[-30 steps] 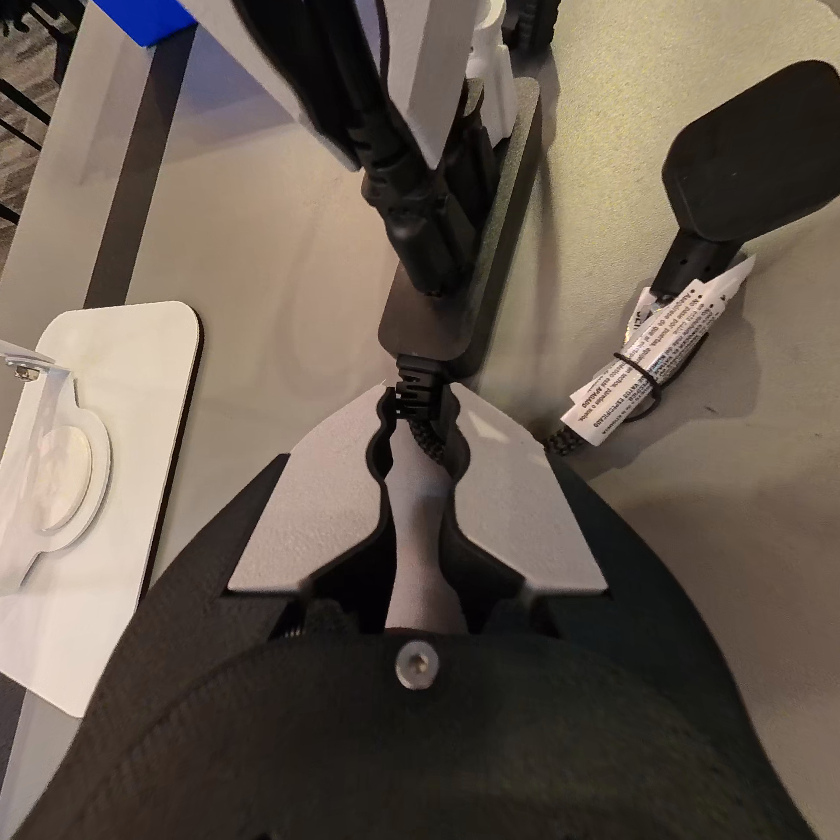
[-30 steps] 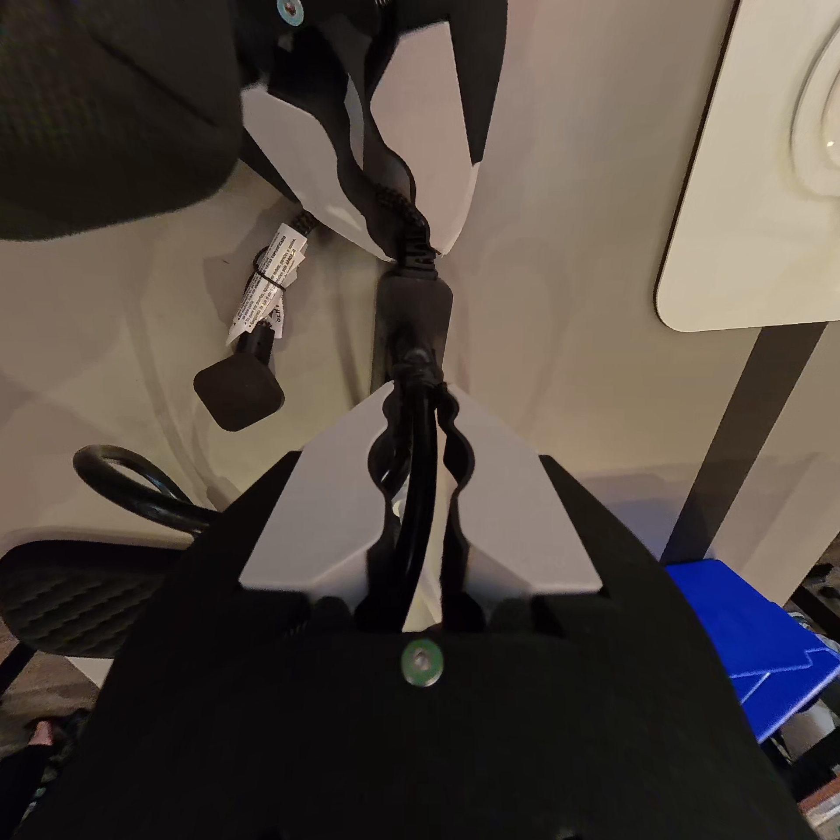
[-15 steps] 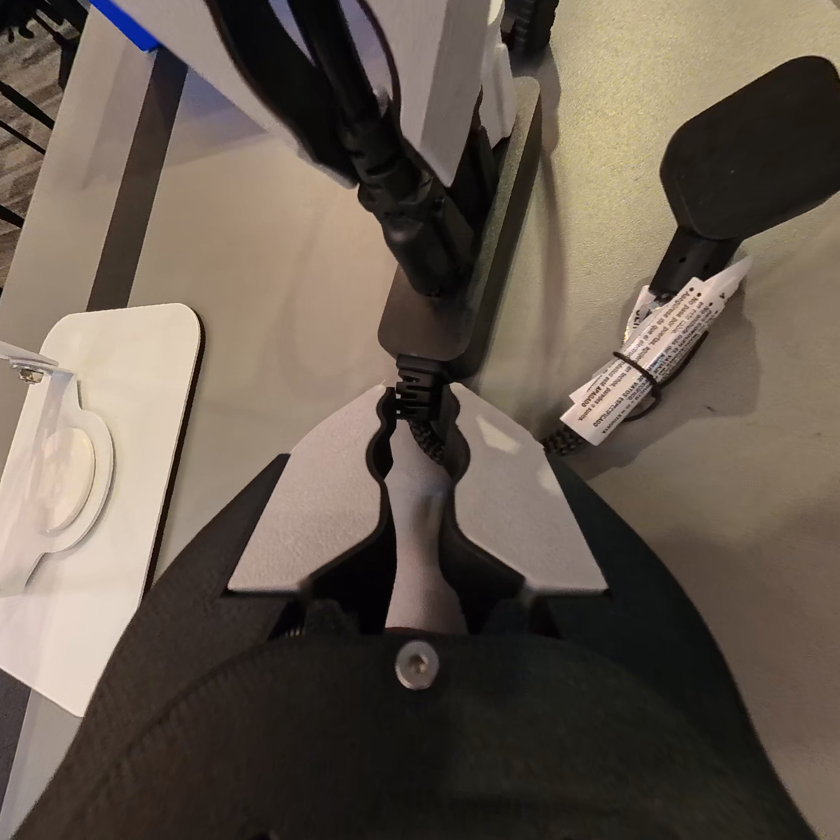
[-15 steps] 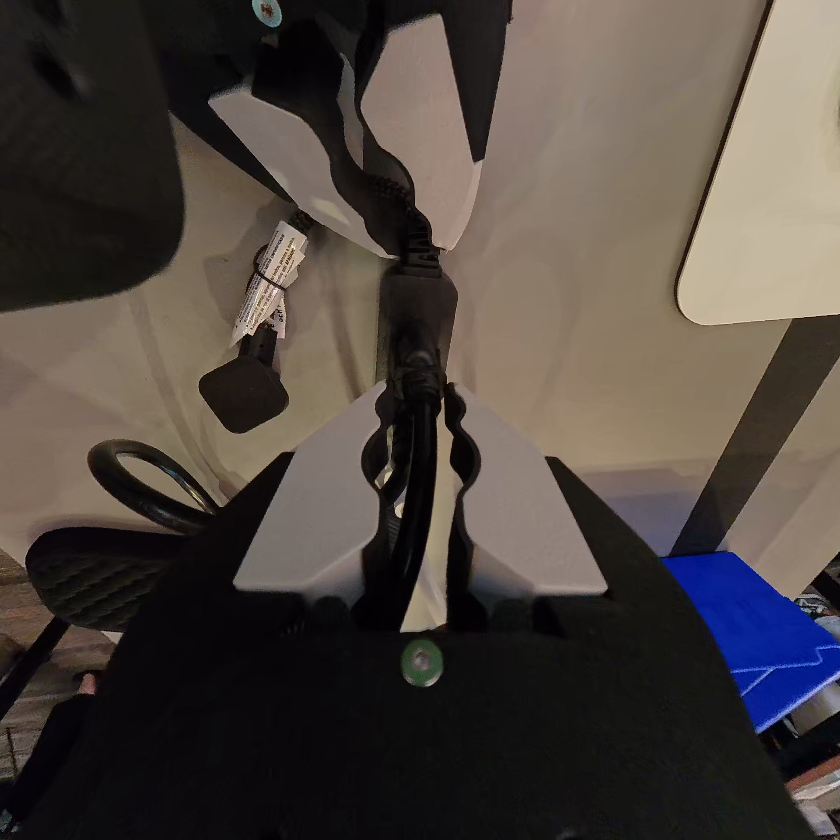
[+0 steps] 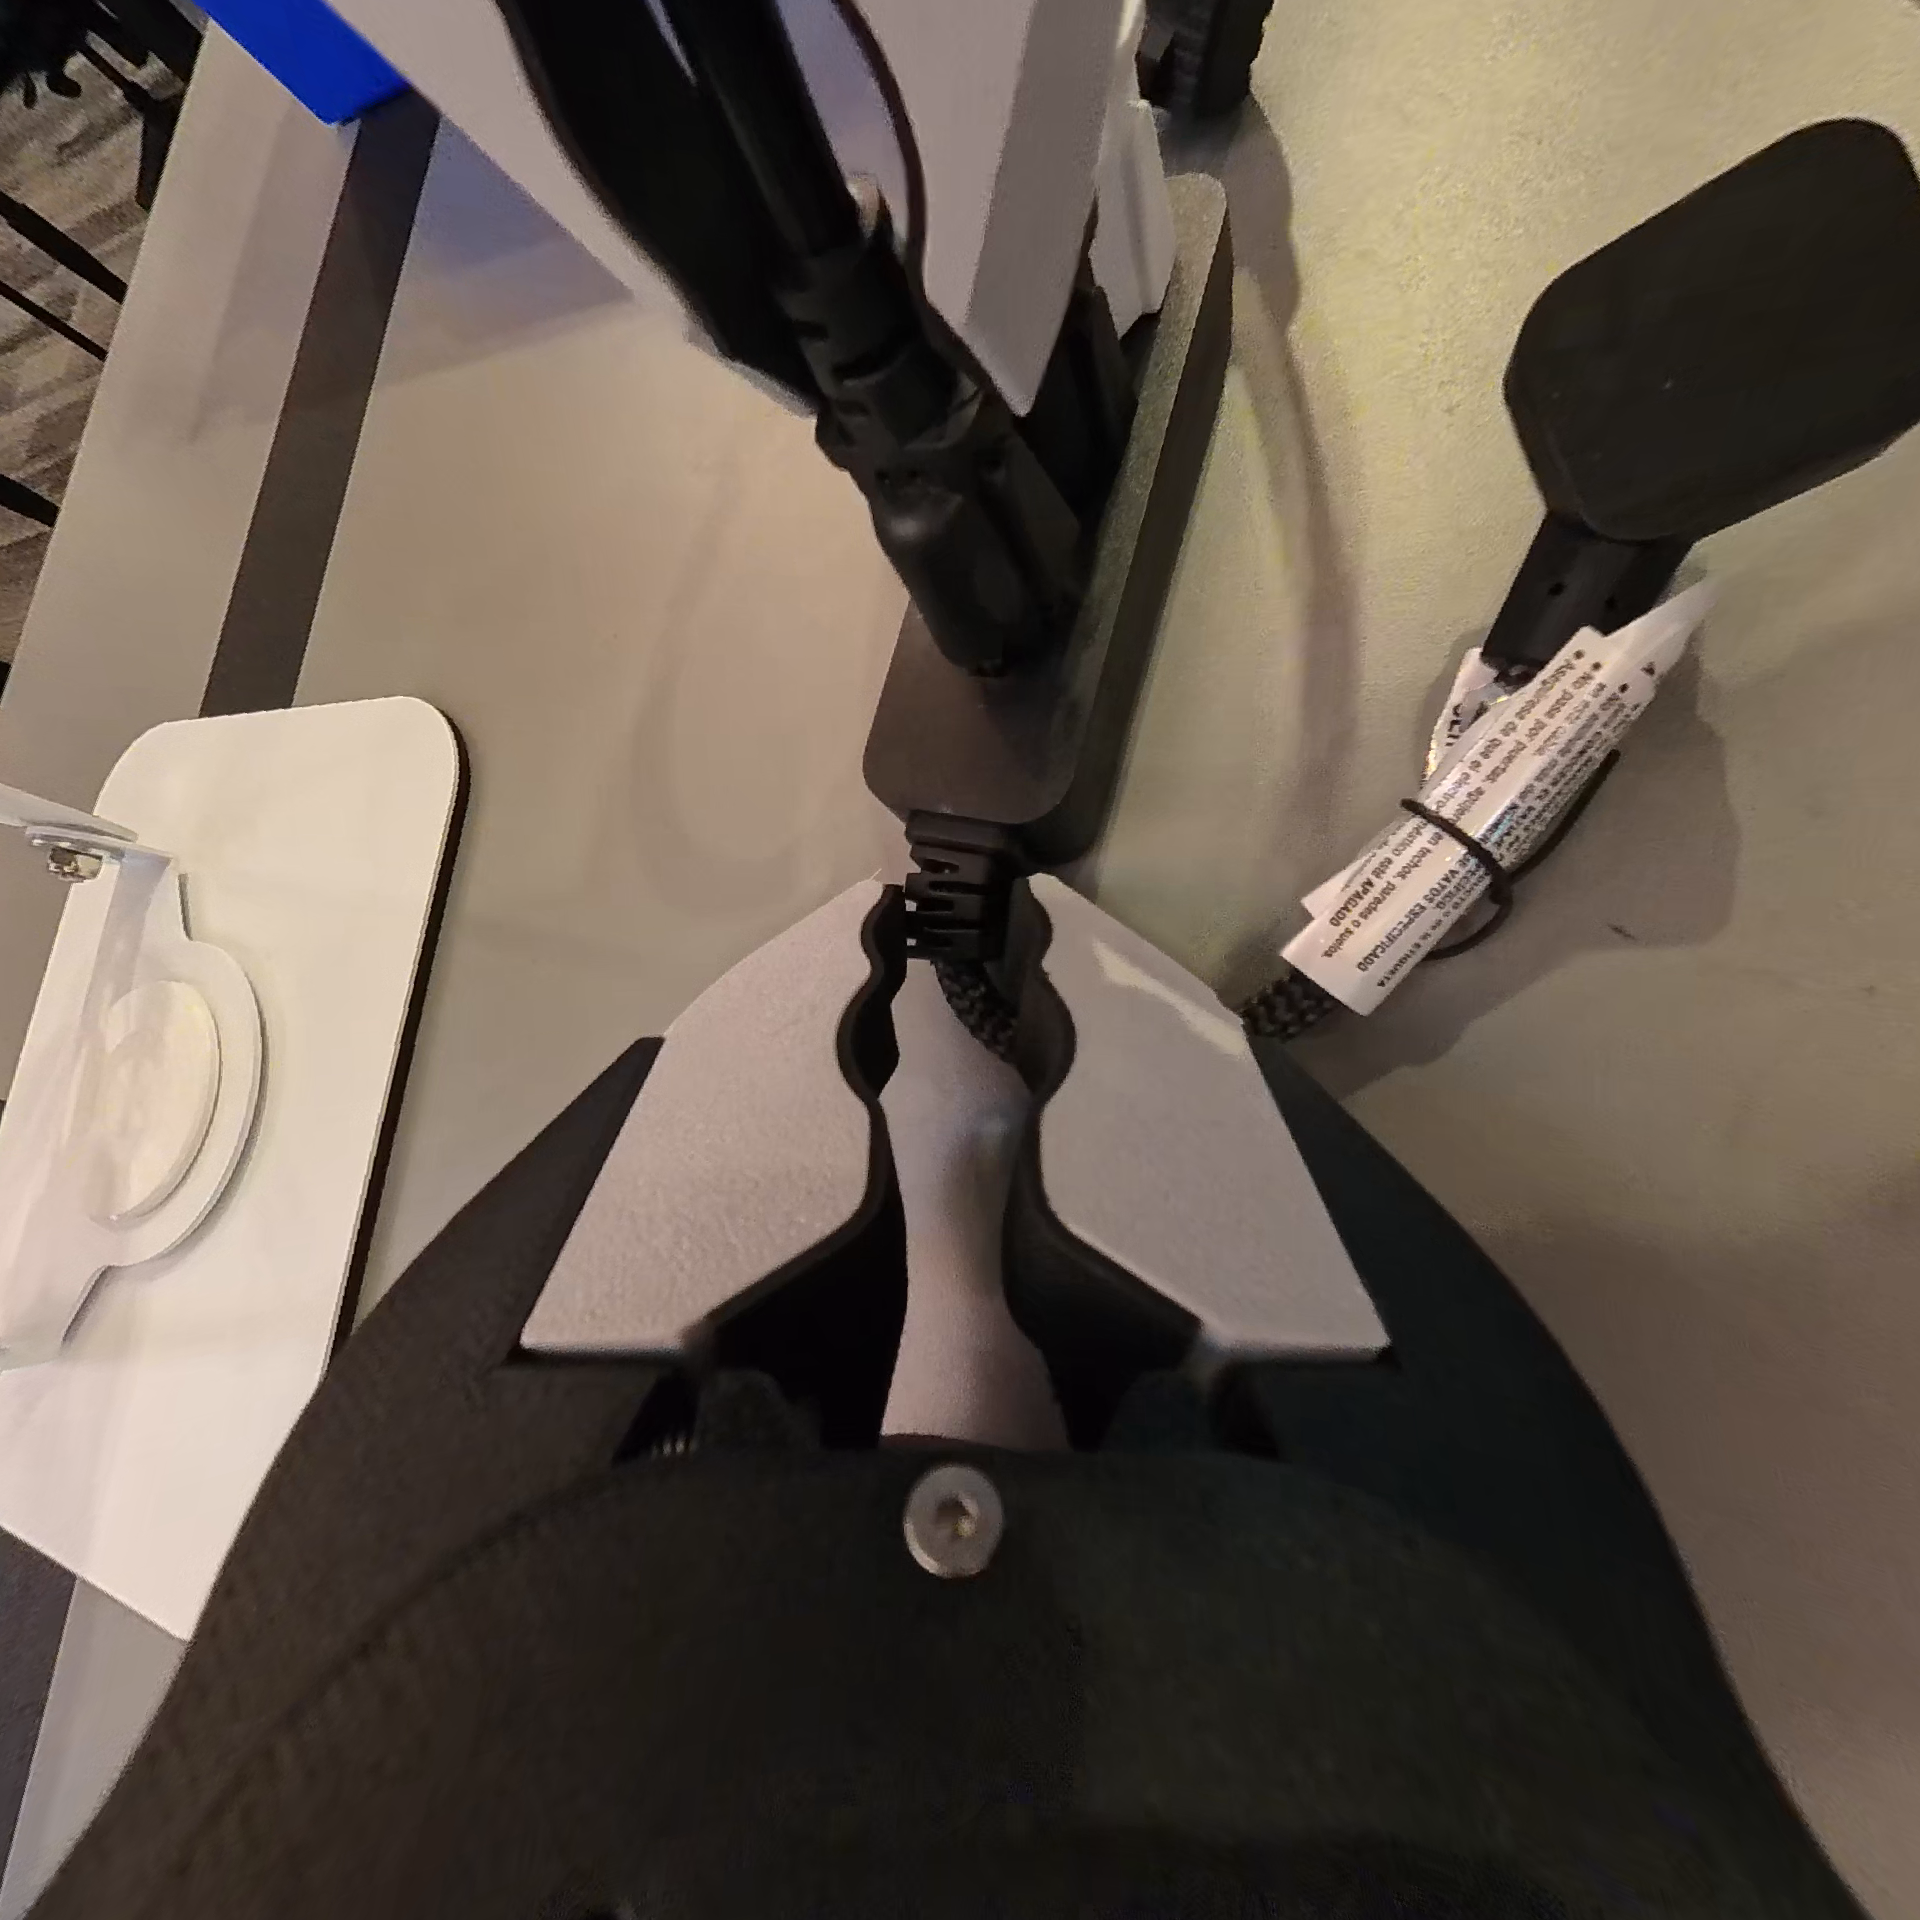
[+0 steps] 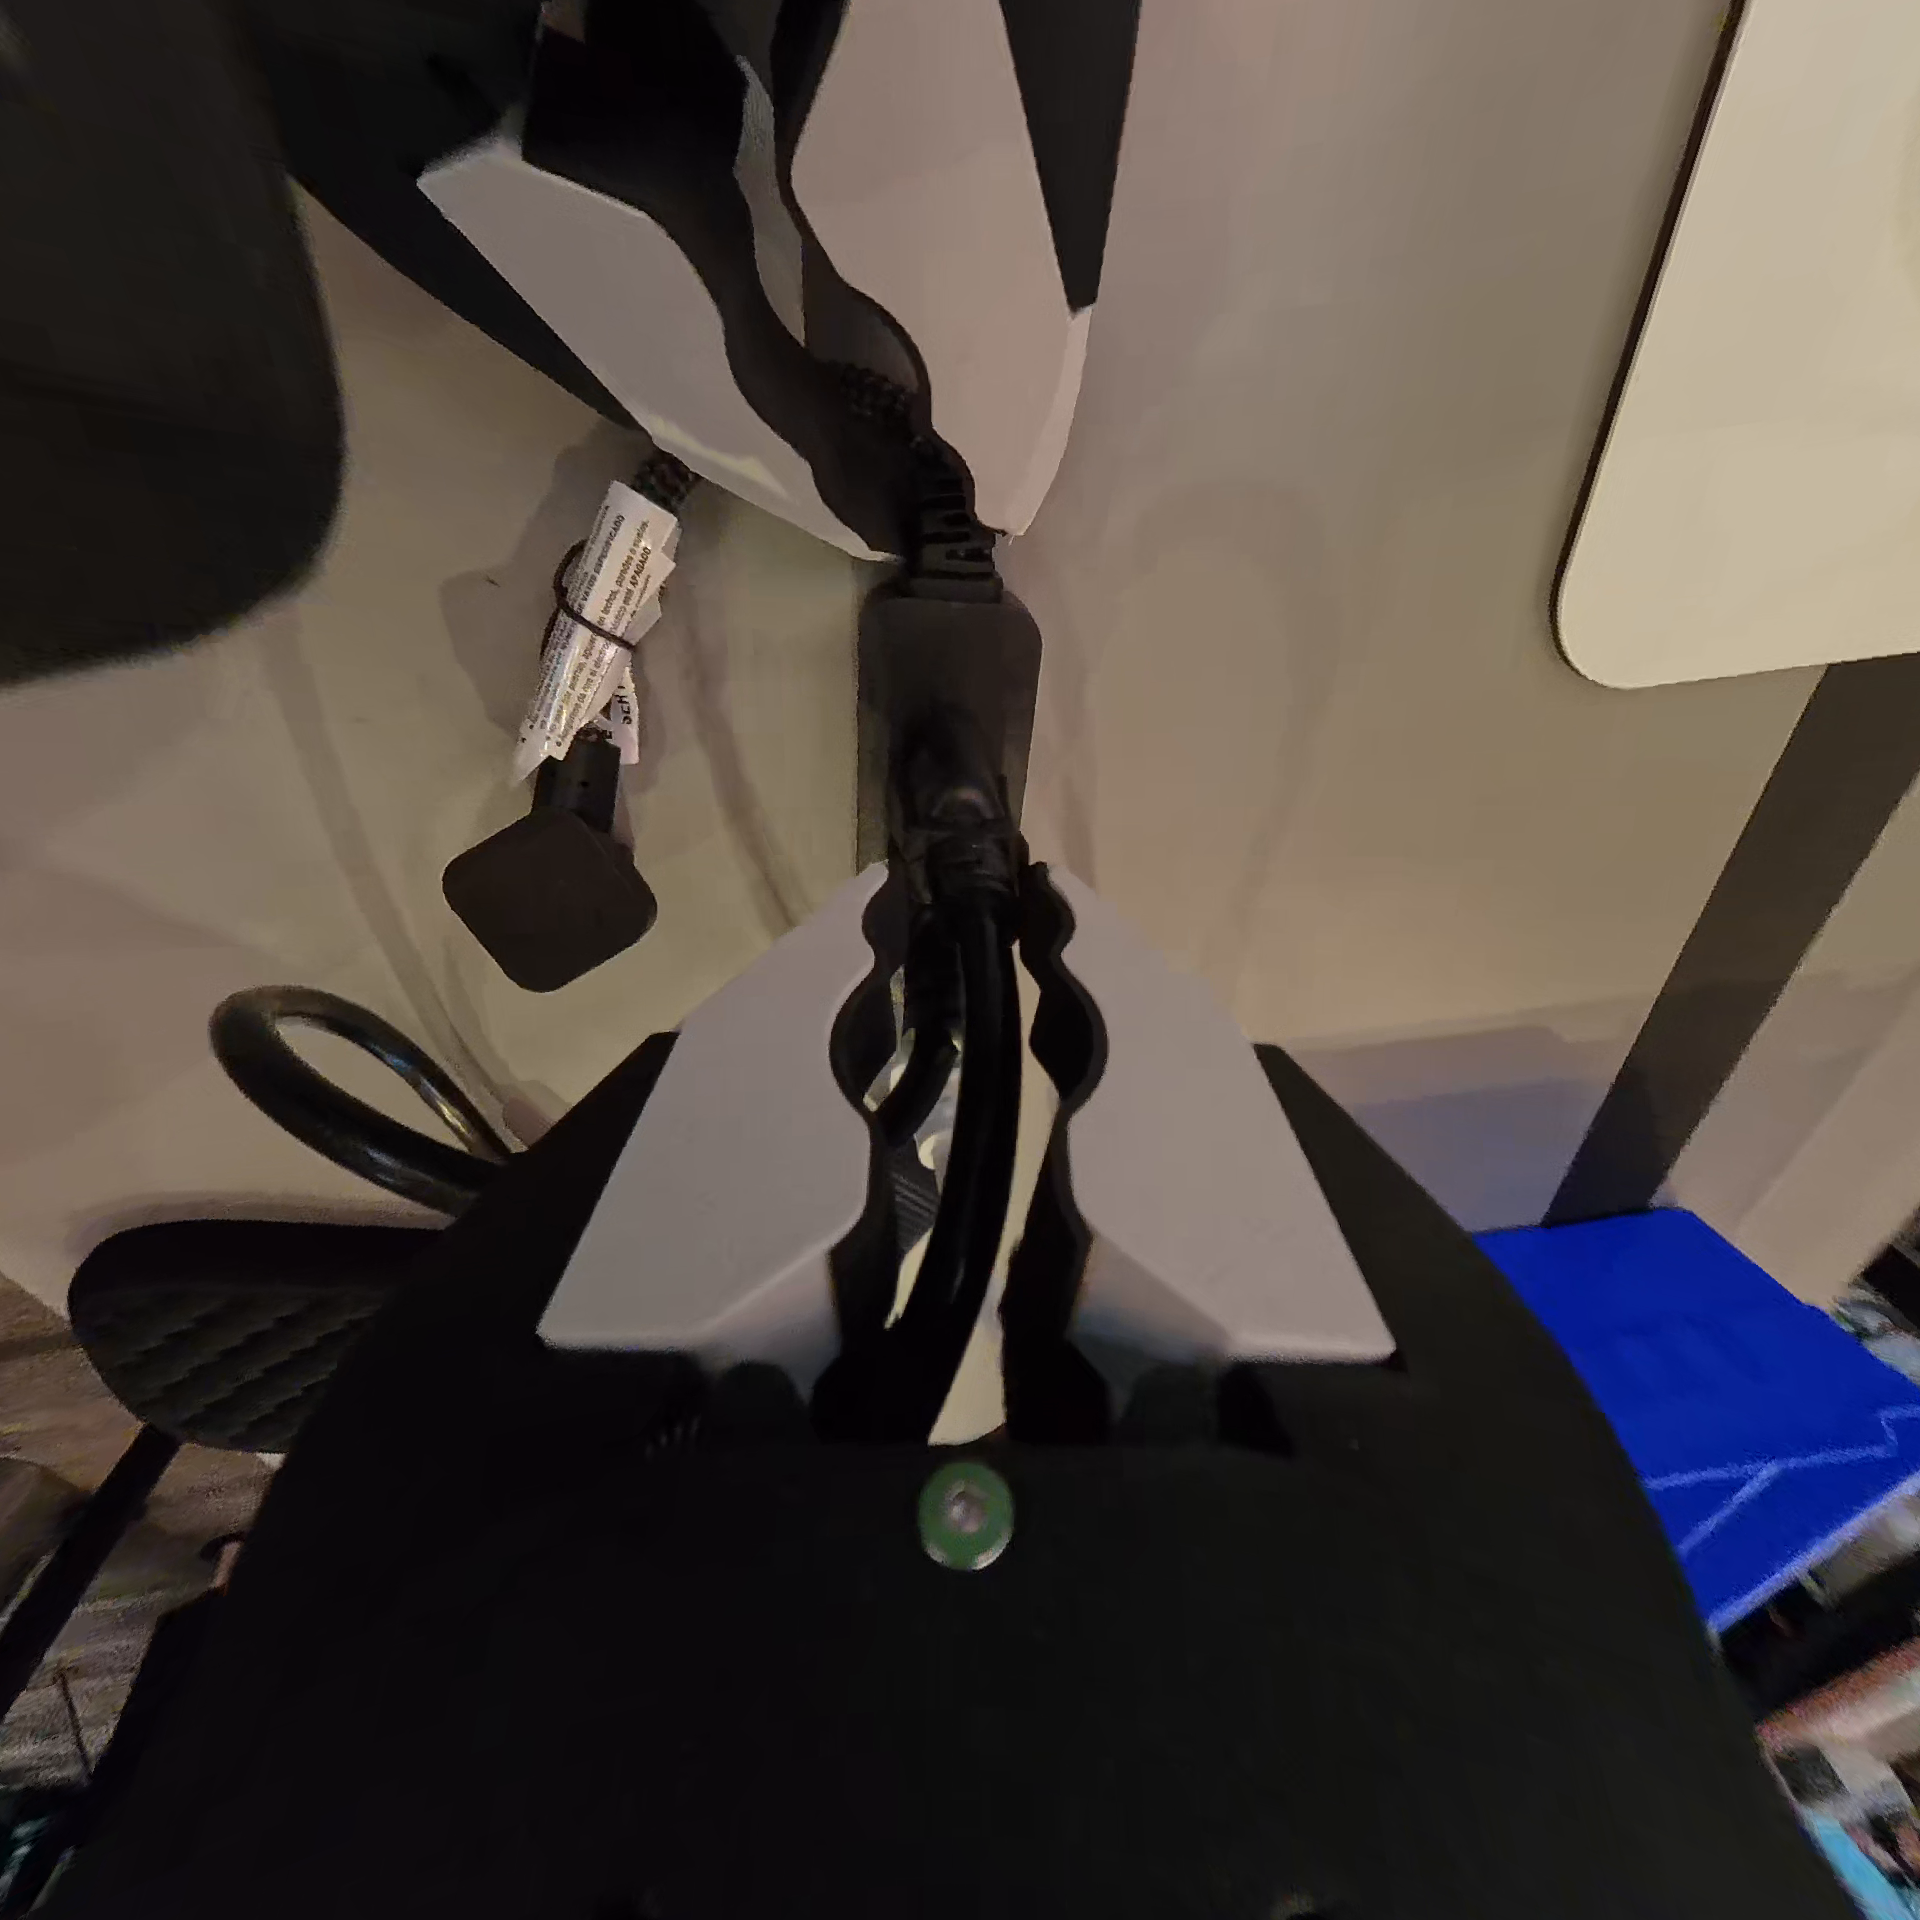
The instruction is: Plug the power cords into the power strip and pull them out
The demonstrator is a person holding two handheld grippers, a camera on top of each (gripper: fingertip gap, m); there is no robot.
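Bare table [image 5: 623, 582] between power strip [image 5: 1132, 623] and white board [image 5: 312, 831]

Strip [image 5: 1049, 665] sockets: hidden under plug [image 5: 935, 468] and right gripper [image 5: 914, 260]. Prongs: unseen, possibly seated. Bin [image 6: 1704, 1392]: cut by edge, blurred.

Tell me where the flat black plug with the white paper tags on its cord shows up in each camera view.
Left wrist view: flat black plug, upper right, lying on the table right of the power strip.
Right wrist view: left of centre, left of the strip.
Shared landmark: the white paper tags on its cord.
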